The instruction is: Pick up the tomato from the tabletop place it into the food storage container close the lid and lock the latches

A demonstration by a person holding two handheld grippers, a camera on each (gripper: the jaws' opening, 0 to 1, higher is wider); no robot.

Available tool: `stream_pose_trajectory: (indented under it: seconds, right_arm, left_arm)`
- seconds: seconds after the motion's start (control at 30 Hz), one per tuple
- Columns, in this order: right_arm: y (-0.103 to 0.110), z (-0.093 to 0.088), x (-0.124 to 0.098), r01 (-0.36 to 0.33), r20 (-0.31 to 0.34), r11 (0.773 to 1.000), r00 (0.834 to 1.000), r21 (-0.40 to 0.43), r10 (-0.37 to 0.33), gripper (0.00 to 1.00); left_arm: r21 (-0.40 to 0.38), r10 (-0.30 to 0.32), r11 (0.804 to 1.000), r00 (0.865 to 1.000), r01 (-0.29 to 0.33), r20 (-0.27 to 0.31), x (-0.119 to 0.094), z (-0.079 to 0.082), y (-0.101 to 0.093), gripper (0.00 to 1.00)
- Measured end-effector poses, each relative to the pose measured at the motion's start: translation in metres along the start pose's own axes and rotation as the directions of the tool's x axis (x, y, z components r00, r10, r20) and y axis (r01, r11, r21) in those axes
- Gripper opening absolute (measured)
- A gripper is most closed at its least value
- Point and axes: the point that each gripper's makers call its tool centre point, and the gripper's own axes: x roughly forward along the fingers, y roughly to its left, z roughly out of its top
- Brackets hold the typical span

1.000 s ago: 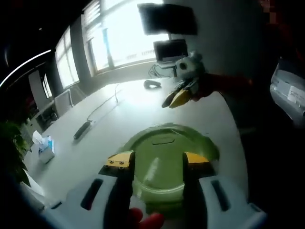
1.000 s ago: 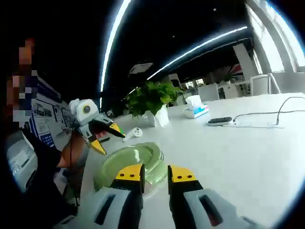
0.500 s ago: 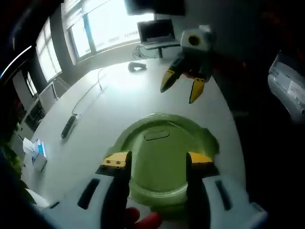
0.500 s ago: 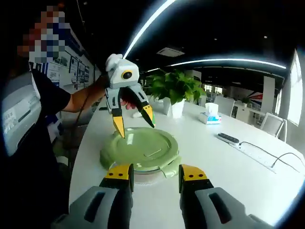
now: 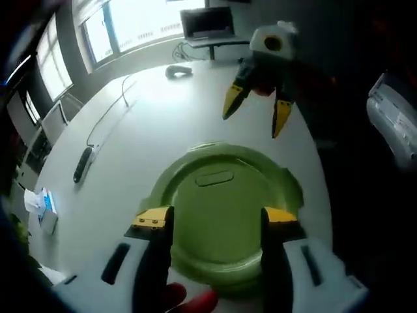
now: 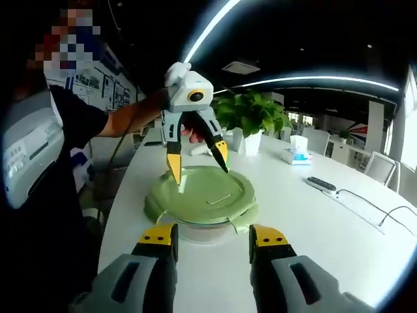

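While both grippers sit over the container, neither grips anything. Left gripper: jaws wide apart, straddling the near edge of the green lid in its own view. From the right gripper view it hangs at 12 o'clock over the far half of the lid, tips pointing down, one tip close to the lid's surface; contact can't be confirmed. Right gripper: jaws apart, empty, sitting short of the container at 6 o'clock; in the left gripper view it hangs at 1 o'clock beyond the lid, tips spread.

Food storage container: clear round base on the white table, lid seated on top and looking level. Latch tabs stick outward around the rim, so my read is they aren't locked yet. Can't fully confirm from this angle.

Tomato: nothing red on the bare tabletop, so presumably inside, under the lid. The red blob at 6 o'clock between the left jaws is unclear; could be part of the hand.

Status, as judged: pick and place done, lid on. Left: press the lid home, snap each latch down.

Further out: power strip and cable at 3 o'clock, tissue box and potted plant at 1 o'clock, laptop far end.
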Motion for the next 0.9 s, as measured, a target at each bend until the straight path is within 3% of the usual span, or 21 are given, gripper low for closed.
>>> stream_pose_trajectory:
  seconds: [0.27, 0.47, 0.63, 0.7, 0.9]
  right_arm:
    - [-0.002, -0.004, -0.003, -0.001, 0.000, 1.000, 1.000, 0.004, 0.001, 0.41]
    - [-0.004, -0.008, -0.004, -0.013, 0.006, 0.999, 1.000, 0.033, 0.013, 0.43]
    - [-0.009, -0.013, -0.002, -0.011, -0.002, 0.999, 1.000, 0.040, 0.011, 0.43]
    - [-0.009, -0.015, -0.001, -0.013, -0.004, 0.999, 1.000, 0.045, 0.013, 0.42]
    - [-0.010, -0.015, 0.005, -0.011, 0.001, 0.999, 1.000, 0.037, 0.011, 0.42]
  left_arm:
    - [-0.008, -0.024, 1.000, 0.999, 0.023, -0.044, 0.009, -0.004, 0.000, 0.51]
    - [-0.062, -0.041, 0.997, 0.998, 0.038, -0.057, 0.010, -0.009, 0.000, 0.52]
    - [-0.057, -0.108, 0.993, 0.991, 0.104, -0.076, 0.010, -0.011, -0.021, 0.63]
    - [-0.052, -0.060, 0.997, 0.994, 0.055, -0.089, 0.012, -0.012, -0.013, 0.60]
    - [-0.043, -0.061, 0.998, 0.989, 0.056, -0.133, 0.013, -0.009, -0.010, 0.61]
